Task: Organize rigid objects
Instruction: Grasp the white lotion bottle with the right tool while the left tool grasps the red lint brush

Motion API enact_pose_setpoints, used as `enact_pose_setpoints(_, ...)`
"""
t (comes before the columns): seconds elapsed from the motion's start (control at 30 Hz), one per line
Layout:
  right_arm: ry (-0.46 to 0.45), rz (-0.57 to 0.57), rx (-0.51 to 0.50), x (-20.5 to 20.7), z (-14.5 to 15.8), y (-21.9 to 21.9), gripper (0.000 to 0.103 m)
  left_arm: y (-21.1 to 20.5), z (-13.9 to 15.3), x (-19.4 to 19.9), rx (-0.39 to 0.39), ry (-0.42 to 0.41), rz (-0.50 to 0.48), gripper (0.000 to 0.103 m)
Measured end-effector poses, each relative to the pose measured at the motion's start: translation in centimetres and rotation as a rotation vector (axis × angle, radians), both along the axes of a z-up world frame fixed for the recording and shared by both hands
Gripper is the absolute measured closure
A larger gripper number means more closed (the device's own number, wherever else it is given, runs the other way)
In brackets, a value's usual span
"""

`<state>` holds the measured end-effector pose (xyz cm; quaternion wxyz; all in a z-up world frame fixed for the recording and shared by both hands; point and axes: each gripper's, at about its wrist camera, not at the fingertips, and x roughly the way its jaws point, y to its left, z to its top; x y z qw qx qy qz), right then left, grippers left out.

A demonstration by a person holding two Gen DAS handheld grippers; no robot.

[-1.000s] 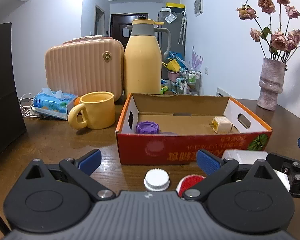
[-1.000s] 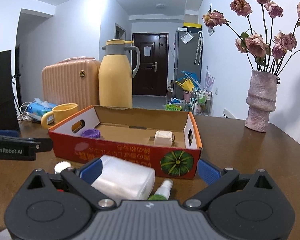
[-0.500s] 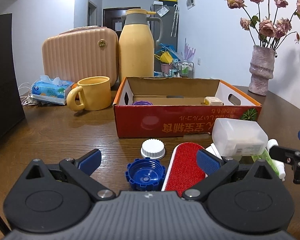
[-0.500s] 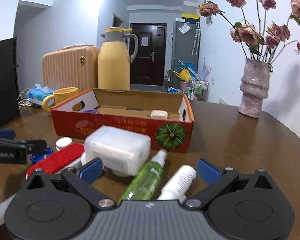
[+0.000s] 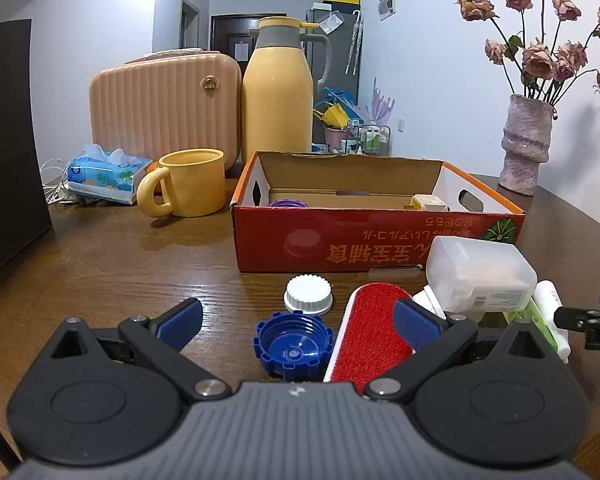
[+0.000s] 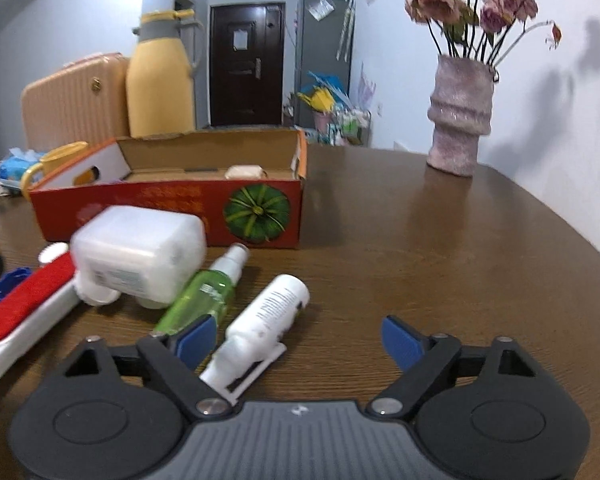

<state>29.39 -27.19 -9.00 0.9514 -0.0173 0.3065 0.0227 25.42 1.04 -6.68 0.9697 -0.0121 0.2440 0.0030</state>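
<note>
I count 2 items in the box (image 5: 340,240); 6 wait on the surface (image 6: 420,240) beside it. My left tool (image 5: 296,316) and right tool (image 6: 296,336) are both open, empty.

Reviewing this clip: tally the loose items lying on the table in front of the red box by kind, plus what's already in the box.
Caps: 2, blue cap and white cap
Bottles: 2, green spray bottle and white bottle
Brushes: 1, red lint brush
Translucent containers: 1
Inside the red box: 2, purple cap and small pale block
Total: 8
</note>
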Motion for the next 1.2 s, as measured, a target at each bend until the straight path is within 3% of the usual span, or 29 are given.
enact_pose_setpoints(0.17, 0.047, 0.021, 0.009, 1.7, -0.8, -0.2, 0.027, 0.1, -0.2, 0.1, -0.003, 0.007, 0.009, 0.0)
enact_pose_setpoints(0.27, 0.08, 0.028, -0.003, 2.8, -1.4, -0.1, 0.042, 0.2, -0.2, 0.1, -0.004, 0.009, 0.014, 0.0)
enact_pose_setpoints(0.37, 0.07, 0.063, 0.018, 3.0, -1.5, -0.2, 0.059, 0.2, -0.3, 0.2, -0.004, 0.013, 0.02, 0.0)
enact_pose_setpoints(0.4, 0.064, 0.074, 0.024, 3.0, -1.6, -0.1, 0.069, 0.2, -0.3, 0.2, -0.005, 0.013, 0.022, 0.0)
enact_pose_setpoints(0.43, 0.056, 0.079, 0.029, 3.0, -1.6, -0.1, 0.071, 0.2, -0.3, 0.2, -0.004, 0.014, 0.024, 0.0)
enact_pose_setpoints(0.67, 0.01, 0.082, 0.057, 2.4, -1.8, -0.4, 0.076, 0.1, -0.5, 0.4, 0.009, 0.022, 0.032, 0.0)
enact_pose_setpoints(1.2, -0.069, 0.083, 0.135, 1.0, -1.1, -1.7, 0.076, -0.3, -0.3, 0.9, 0.023, 0.057, 0.031, 0.0)
